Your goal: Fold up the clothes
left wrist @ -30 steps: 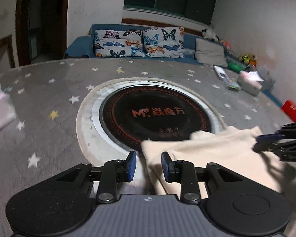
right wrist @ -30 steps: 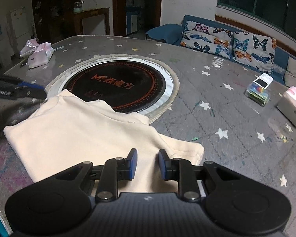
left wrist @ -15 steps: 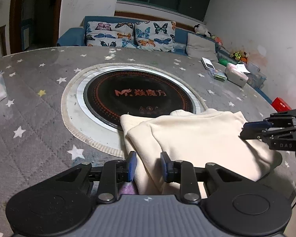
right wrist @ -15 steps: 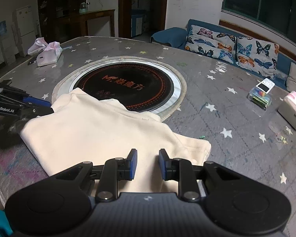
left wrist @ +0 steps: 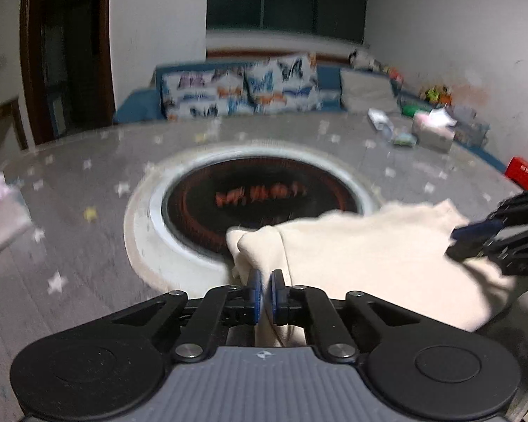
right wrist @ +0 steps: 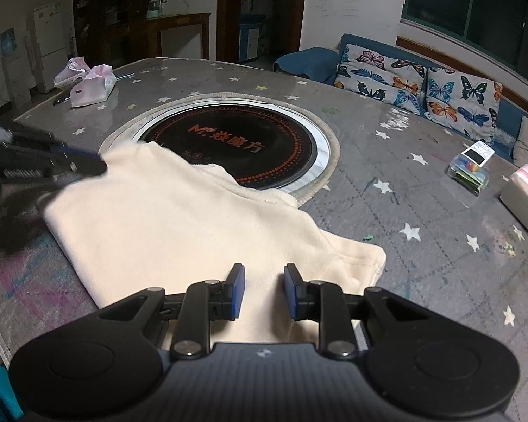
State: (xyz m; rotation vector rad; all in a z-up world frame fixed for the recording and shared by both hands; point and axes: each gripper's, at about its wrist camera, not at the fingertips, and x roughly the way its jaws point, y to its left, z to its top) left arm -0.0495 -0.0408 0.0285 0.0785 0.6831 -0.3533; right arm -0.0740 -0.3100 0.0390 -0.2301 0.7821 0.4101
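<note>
Left claw (left wrist: 263,297) pinching cream garment (right wrist: 179,218) edge, right claw (right wrist: 261,290) parted above its opposite end

We see a grey star-patterned bench (right wrist: 387,211) with a round black cooktop (right wrist: 236,147) set in its middle. Pink tissue packs (right wrist: 91,84) lie at its far edge, and a sofa (right wrist: 422,77) with butterfly cushions (right wrist: 380,70) stands behind.

Garment (right wrist: 179,218) on table (right wrist: 387,190), partly over central hotplate (right wrist: 239,147).
</note>
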